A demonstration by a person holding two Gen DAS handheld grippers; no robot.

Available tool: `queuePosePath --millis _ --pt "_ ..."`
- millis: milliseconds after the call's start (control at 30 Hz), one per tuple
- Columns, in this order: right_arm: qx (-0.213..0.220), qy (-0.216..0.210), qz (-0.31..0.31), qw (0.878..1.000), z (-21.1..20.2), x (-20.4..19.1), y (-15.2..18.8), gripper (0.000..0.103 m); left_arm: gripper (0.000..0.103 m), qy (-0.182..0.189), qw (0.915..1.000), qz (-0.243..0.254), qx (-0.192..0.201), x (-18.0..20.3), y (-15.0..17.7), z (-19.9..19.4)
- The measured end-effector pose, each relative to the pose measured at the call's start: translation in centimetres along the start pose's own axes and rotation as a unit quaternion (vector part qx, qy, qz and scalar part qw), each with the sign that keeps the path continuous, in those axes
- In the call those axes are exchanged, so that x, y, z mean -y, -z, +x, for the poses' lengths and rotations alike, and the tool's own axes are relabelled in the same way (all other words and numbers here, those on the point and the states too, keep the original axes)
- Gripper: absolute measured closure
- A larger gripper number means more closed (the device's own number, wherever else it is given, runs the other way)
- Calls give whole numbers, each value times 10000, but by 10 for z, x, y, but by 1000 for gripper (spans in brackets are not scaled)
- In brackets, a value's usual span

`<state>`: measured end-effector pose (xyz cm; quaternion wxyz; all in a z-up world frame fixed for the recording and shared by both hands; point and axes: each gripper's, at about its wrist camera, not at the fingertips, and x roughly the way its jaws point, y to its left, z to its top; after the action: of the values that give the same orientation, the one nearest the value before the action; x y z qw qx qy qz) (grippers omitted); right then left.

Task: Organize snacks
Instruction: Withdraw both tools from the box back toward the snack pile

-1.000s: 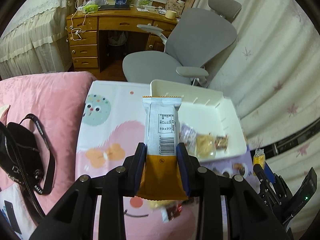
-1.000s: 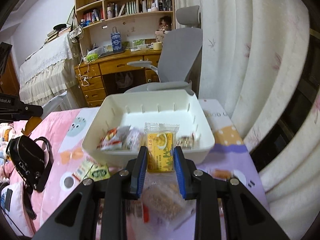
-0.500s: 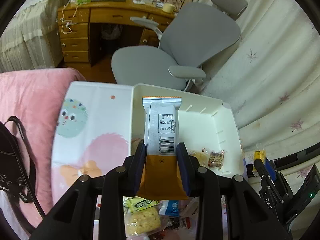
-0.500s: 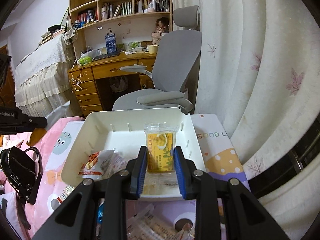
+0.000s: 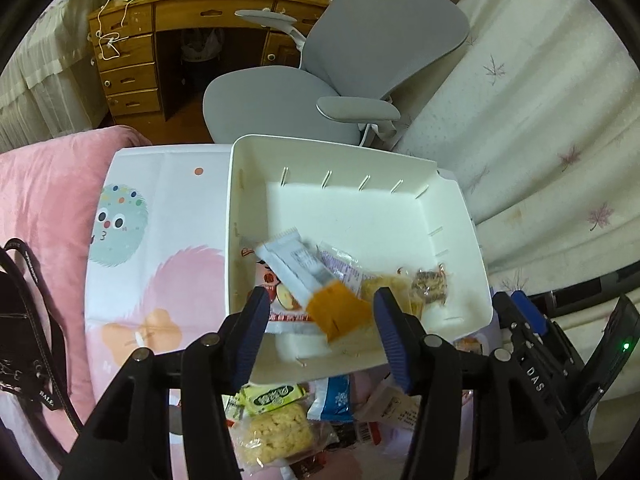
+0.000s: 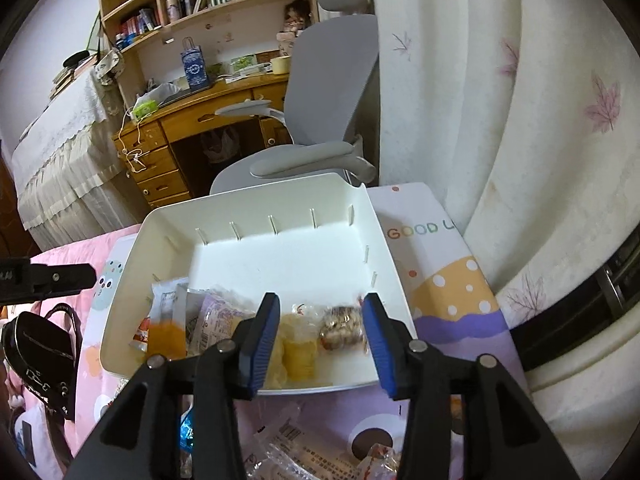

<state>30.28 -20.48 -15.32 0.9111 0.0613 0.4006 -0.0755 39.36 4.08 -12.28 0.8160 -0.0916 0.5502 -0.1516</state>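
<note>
Left gripper (image 5: 320, 320): jaws opening, white-and-orange snack bar wrapper (image 5: 316, 284) loose between them.
Right gripper (image 6: 318, 332): jaws opening, touching nothing.
White plastic bin (image 6: 256, 200): snacks along near side.

The far half of the white bin (image 5: 448, 216) has a bare floor, open from above up to its far wall and far corners. Its near half is crowded: an orange-and-white wrapper (image 5: 308, 280), blurred and possibly still loose, lies across other packets (image 6: 224, 316) along the near wall. Between the bin's near wall and the bed's near edge more snacks (image 5: 276, 420) fill the gap. A grey chair (image 5: 320, 92) stands just beyond the far wall, curtain (image 6: 500, 120) beside the bin's right wall.
</note>
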Motion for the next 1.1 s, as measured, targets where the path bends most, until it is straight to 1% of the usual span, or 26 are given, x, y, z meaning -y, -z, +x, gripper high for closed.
queuePosePath --millis 167,433,633,767,867,933,1033,1100 --pt "15 14 85 10000 -14 2 3 59 49 -19 10000 28 -32 0 14 -15" --pt "65 15 220 9997 -49 4 22 57 48 -34 9999 115 -74 -2 56 -42" --pt "17 77 387 9992 -74 5 50 57 44 -58 9997 149 -181 -7 94 -60" --pt "-57 116 566 9983 -91 6 72 57 41 -66 9995 169 -271 -12 120 -68" --pt "-148 157 702 9973 -102 8 91 56 39 -79 9992 208 -345 -14 137 -70" --pt "-217 190 765 9966 -105 9 100 53 39 -110 9988 268 -392 -14 148 -70" --pt "-358 224 907 9950 -110 13 116 51 39 -118 9984 346 -425 -13 163 -71" --pt "-461 217 997 9937 -113 16 125 51 35 -114 9984 362 -418 -12 170 -72"
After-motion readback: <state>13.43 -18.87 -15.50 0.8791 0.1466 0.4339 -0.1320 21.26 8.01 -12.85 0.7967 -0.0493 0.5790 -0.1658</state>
